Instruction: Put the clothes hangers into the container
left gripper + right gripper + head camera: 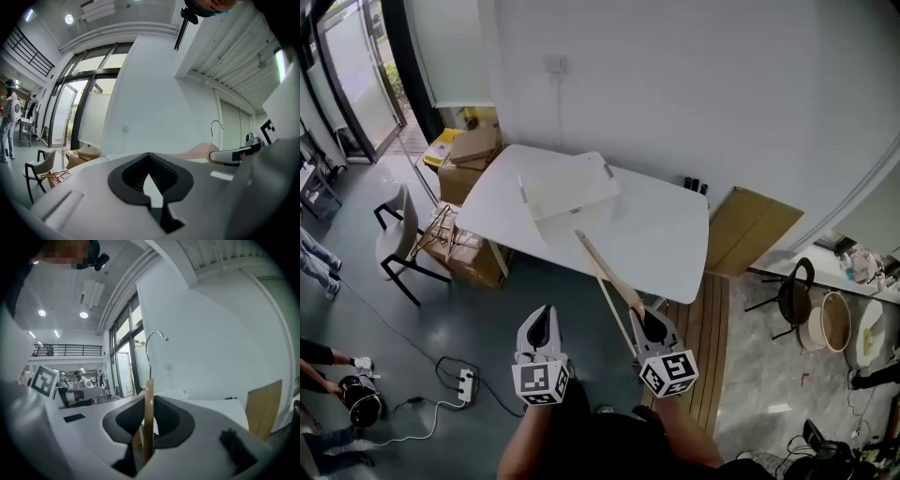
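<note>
While I stand short of the white table [666,239], both grippers are out in front of me, side by side.

Right gripper [649,323]: jaws clamped on the wooden clothes hanger [605,272]. Its thin edge stands upright between the pads, and its metal hook [152,341] curls up beyond them. From the head view the hanger slants up and to the left, and its far end shows over the table's near part, just by the near corner of the container [567,192]. I cannot tell whether they touch.

Left gripper [541,317]: jaw tips together, nothing between them.

The container is a white open bin on the far-left part of the tabletop, turned at an angle to the table's edges.

Around the table:
- pale chair [398,234] with black legs off the left end
- cardboard boxes [459,248] tucked under that same end, and more of them stacked behind by the glass door
- brown board [750,230] leaning on the wall to the right
- black chair [792,291] further right
- power strip [467,382] and its cable on the grey floor near my left side (people's legs at the far left edge)
</note>
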